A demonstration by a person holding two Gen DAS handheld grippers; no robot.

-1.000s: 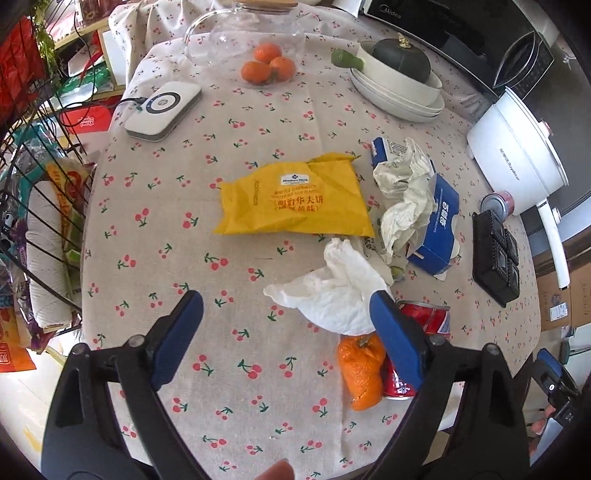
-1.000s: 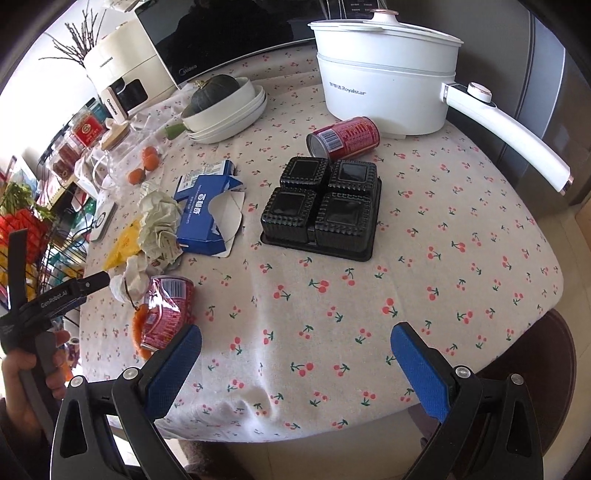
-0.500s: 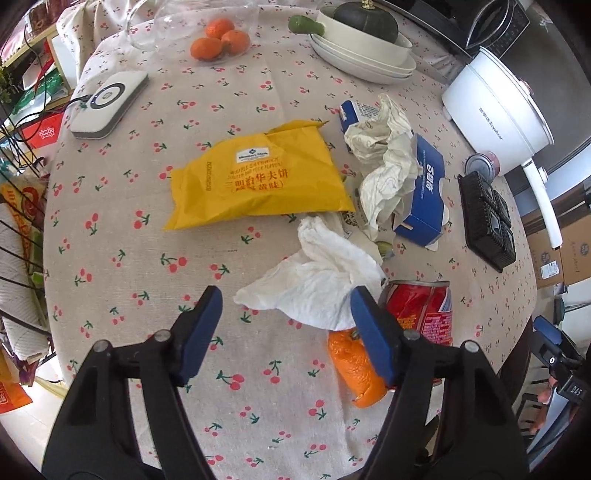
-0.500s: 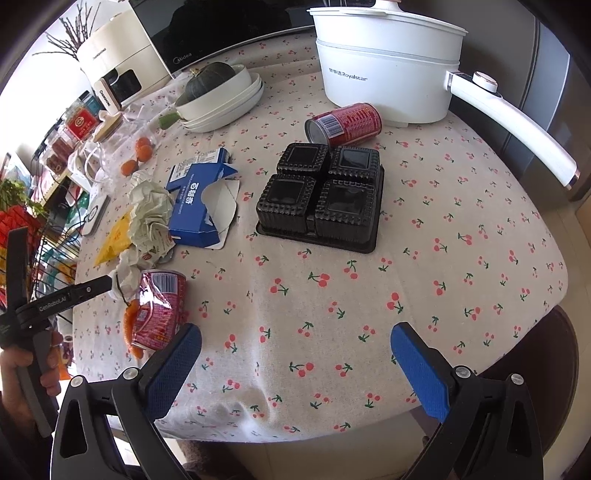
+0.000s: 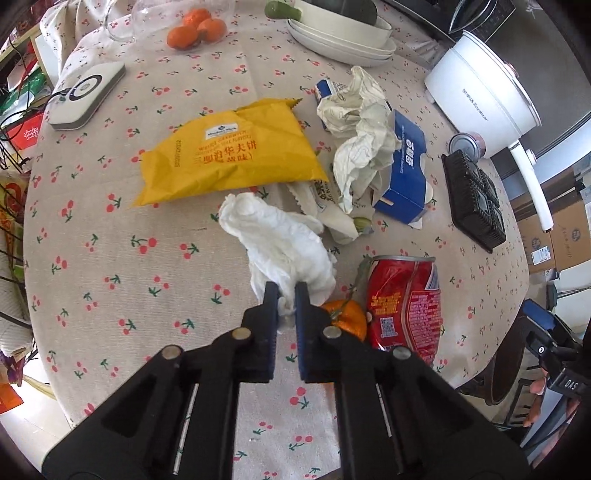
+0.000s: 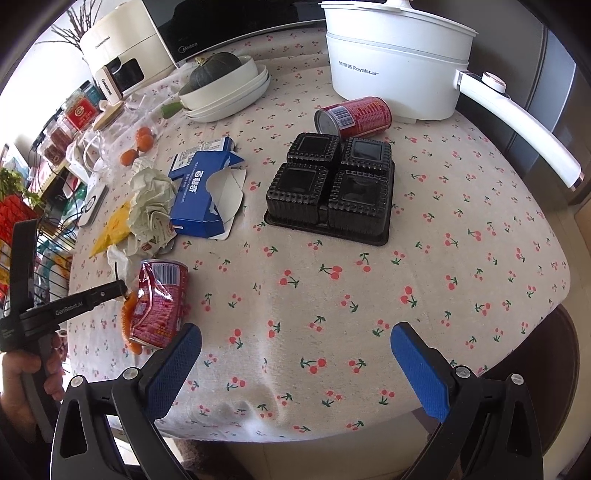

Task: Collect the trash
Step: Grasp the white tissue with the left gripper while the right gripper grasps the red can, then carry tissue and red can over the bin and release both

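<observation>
My left gripper [image 5: 283, 295] is shut on the near end of a crumpled white tissue [image 5: 280, 243] lying on the cherry-print tablecloth. Beside it lie an orange peel [image 5: 345, 317] and a crushed red can [image 5: 404, 299]. Further off are a yellow snack bag [image 5: 229, 155], crumpled paper [image 5: 364, 125] and a torn blue box [image 5: 404, 170]. My right gripper [image 6: 295, 363] is open and empty above the table's near edge. In its view I see the crushed can [image 6: 159, 302], the blue box [image 6: 205, 192], a black plastic tray [image 6: 332, 188] and a second red can [image 6: 352, 116].
A white electric pot [image 6: 395, 62] with a long handle stands at the back. Stacked white bowls hold a green squash [image 6: 216, 66]. Oranges [image 5: 195, 27] and a white scale [image 5: 86, 94] sit at the far left. A wire rack [image 5: 11, 206] stands beside the table.
My left gripper has moved forward and down and closed on the white tissue. My right gripper has stayed open, shifting slightly closer over the table edge.
</observation>
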